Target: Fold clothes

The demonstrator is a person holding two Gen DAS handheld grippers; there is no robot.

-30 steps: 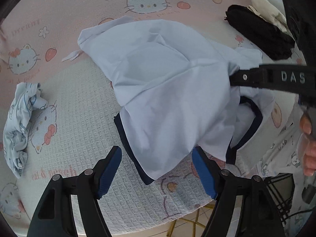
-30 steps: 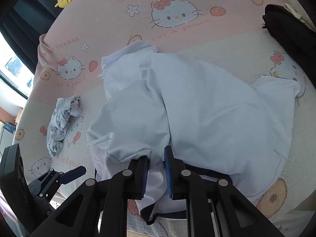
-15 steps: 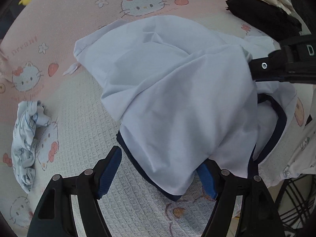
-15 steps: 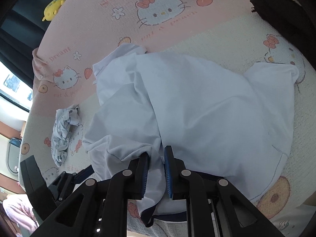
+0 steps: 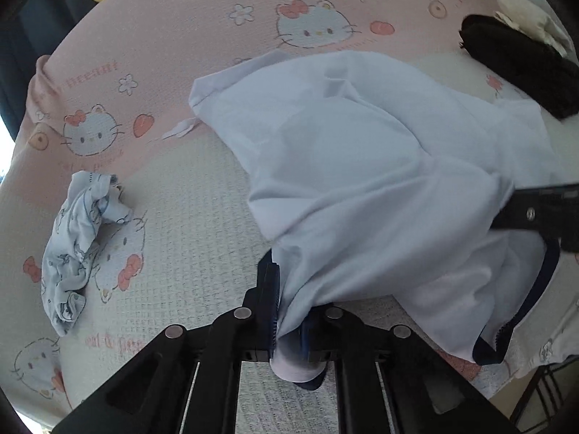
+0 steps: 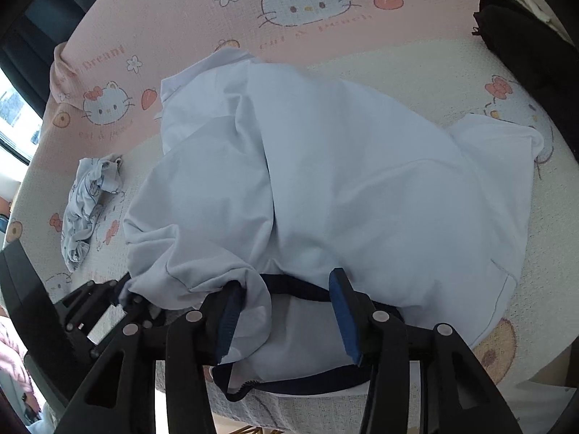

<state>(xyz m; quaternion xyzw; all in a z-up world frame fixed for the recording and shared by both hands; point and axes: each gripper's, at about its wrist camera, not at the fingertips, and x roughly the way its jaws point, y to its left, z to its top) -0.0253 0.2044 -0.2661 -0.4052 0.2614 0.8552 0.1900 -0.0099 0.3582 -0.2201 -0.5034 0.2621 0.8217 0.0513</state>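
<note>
although both grippers were already at the near edge of the pale blue shirt (image 6: 325, 188), the folding was hardly begun. the shirt lay crumpled and bunched on the patterned bed cover (image 5: 202, 195), with no clean fold visible. the left gripper (image 5: 289, 311) had just been closing, and its jaws were pinched on a bunch of the cloth by the dark hem. the right gripper (image 6: 286, 311) had just been opening; its jaws stood apart around the hem, apparently pressing on nothing, though cloth hid one pad. spreading flat and every fold were still left, and a small printed garment (image 5: 76, 249) waited, crumpled, well apart.
</note>
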